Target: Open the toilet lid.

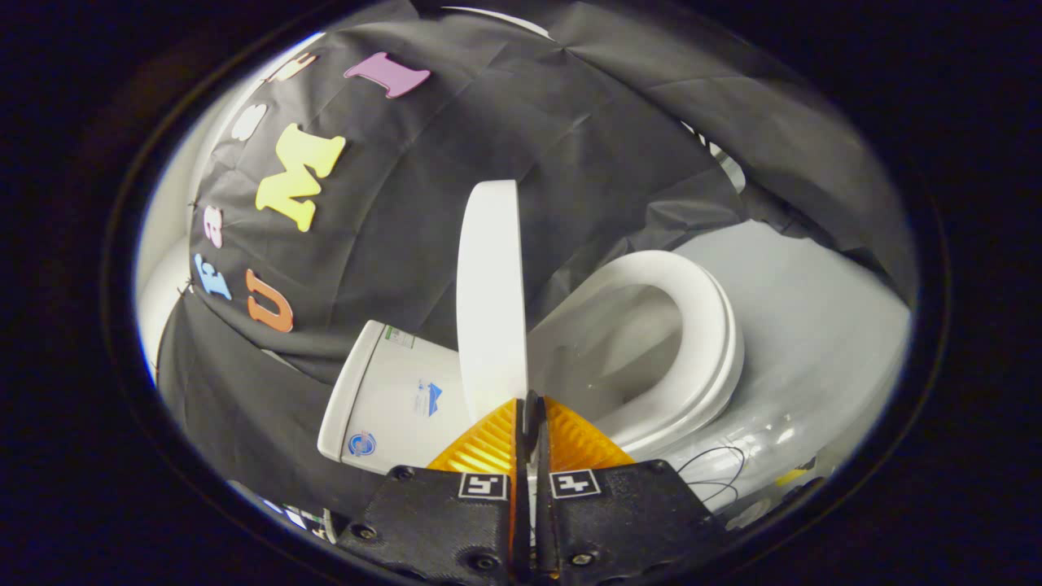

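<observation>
Black cloth wall (570, 146) — thin cables (716, 472).

Lid (488, 293) lower edge was hidden behind the fingertips (496, 439) of the gripper (531, 407), contact unclear. Tank (391, 403) base was cut off by finger bodies. Bowl (602, 350) interior blurred; tank stickers too small.

One toilet (651, 358) stands in the booth. It has one lid (488, 293), raised on edge, one seat ring (700, 325) lying down on the one bowl, and one tank (391, 399) behind the lid. One pair of tongs (531, 403) has two fingers (488, 443), closed to a thin slit at the lid's near edge. Each finger base bears one square marker, two in all. One thin dark wire loops beside the bowl.
</observation>
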Tool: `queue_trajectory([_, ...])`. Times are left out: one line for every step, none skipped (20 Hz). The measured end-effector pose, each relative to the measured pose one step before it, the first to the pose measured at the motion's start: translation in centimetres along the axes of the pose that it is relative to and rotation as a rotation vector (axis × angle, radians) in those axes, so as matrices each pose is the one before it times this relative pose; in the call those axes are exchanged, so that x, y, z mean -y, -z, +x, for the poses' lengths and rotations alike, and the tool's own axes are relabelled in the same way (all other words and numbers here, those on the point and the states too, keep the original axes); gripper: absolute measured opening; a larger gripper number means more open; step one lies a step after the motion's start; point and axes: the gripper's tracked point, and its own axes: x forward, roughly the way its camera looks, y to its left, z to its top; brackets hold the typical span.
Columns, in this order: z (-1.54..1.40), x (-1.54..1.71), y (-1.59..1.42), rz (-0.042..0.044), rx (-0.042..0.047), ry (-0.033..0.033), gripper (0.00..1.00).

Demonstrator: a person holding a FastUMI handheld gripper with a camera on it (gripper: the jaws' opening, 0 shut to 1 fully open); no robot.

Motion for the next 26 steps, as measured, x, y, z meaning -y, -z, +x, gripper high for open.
queue_trajectory([-0.024,-0.378,0.039,-0.02003,0.00001,0.00404,0.06])
queue_trajectory([-0.032,-0.421,0.044,-0.01422,0.00335,0.00524,0.06])
queue_trajectory([-0.008,-0.438,-0.042,-0.00712,0.00381,0.00555,0.06])
queue_trajectory([0.03,-0.31,-0.026,-0.00535,0.00461,0.00292,0.06])
queue_trajectory([0.008,-0.333,0.029,-0.00868,0.00256,0.00009,0.06])
queue_trajectory([-0.076,-0.315,0.049,-0.00364,0.00242,0.0024,0.07])
queue_trajectory([0.012,-0.258,0.004,-0.00362,0.00199,0.00529,0.07])
queue_trajectory([-0.016,-0.341,0.06,-0.00969,0.0028,0.00528,0.07])
queue_trajectory([0.033,-0.32,0.031,-0.01344,0.00169,0.00587,0.07])
queue_trajectory([-0.079,-0.399,0.032,-0.01588,0.00323,0.00497,0.07])
queue_trajectory([0.016,-0.413,-0.058,-0.00756,0.00457,0.00275,0.07])
queue_trajectory([-0.11,-0.53,0.063,-0.00668,0.00038,0.00064,0.07])
queue_trajectory([0.093,-0.481,-0.017,-0.00835,0.00135,0.00131,0.08])
queue_trajectory([-0.1,-0.505,0.094,-0.01158,0.00263,0.00248,0.08])
queue_trajectory([-0.024,-0.43,0.027,-0.01365,0.00244,0.00695,0.09])
queue_trajectory([0.015,-0.306,-0.014,-0.00997,0.0067,0.00982,0.09])
queue_trajectory([-0.018,-0.422,0.008,-0.00898,0.00776,0.0075,0.09])
queue_trajectory([0.002,-0.63,0.034,-0.00739,0.00817,0.00327,0.09])
queue_trajectory([0.018,-0.685,0.063,-0.01512,0.00355,-0.00162,0.09])
queue_trajectory([-0.131,-0.73,0.091,-0.01548,0.00379,-0.00172,0.09])
queue_trajectory([0.06,-0.665,0.088,-0.01289,0.0026,-0.00042,0.1])
queue_trajectory([0.017,-0.767,0.06,-0.01749,0.0038,0.00244,0.11])
queue_trajectory([-0.021,-0.648,0.078,-0.01903,0.00143,0.00225,0.11])
queue_trajectory([-0.049,-0.691,0.029,-0.01836,0.00294,0.00172,0.11])
queue_trajectory([0.121,-0.653,0.069,-0.01583,0.00276,0.00315,0.11])
queue_trajectory([0.07,-0.759,0.158,-0.01499,0.00211,0.00425,0.12])
